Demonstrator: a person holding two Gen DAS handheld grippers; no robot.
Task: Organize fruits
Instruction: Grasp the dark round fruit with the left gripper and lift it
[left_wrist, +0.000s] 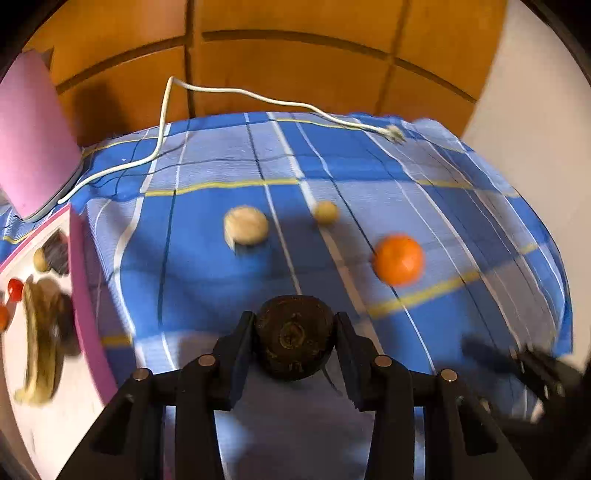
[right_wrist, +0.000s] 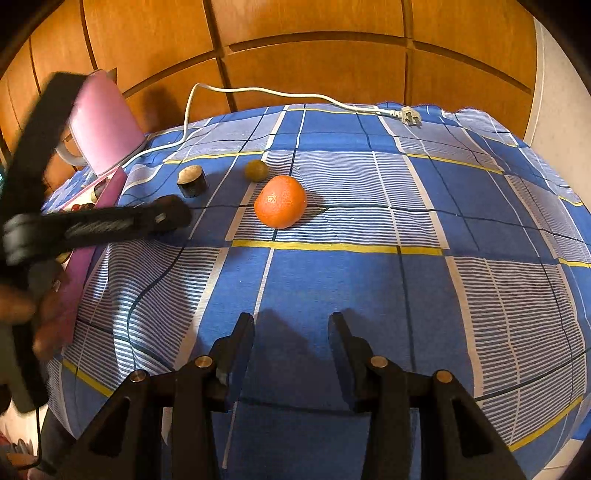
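My left gripper (left_wrist: 295, 325) is shut on a dark brown round fruit (left_wrist: 294, 338) and holds it above the blue checked cloth (left_wrist: 221, 295). On the cloth lie an orange (left_wrist: 398, 259), a small yellowish round fruit (left_wrist: 325, 212) and a pale-topped dark piece (left_wrist: 246, 225). The same orange (right_wrist: 280, 201), small fruit (right_wrist: 256, 170) and dark piece (right_wrist: 191, 181) show in the right wrist view. My right gripper (right_wrist: 291, 325) is open and empty over the cloth, nearer than the orange. The left gripper's body (right_wrist: 99, 221) reaches in from the left.
A pink-rimmed white tray (left_wrist: 83, 280) at the left holds a banana (left_wrist: 38, 343), small red fruits (left_wrist: 14, 288) and dark pieces. A pink box (left_wrist: 33, 140) stands behind it. A white cable with plug (left_wrist: 393, 133) lies across the far cloth. Wooden panels stand behind.
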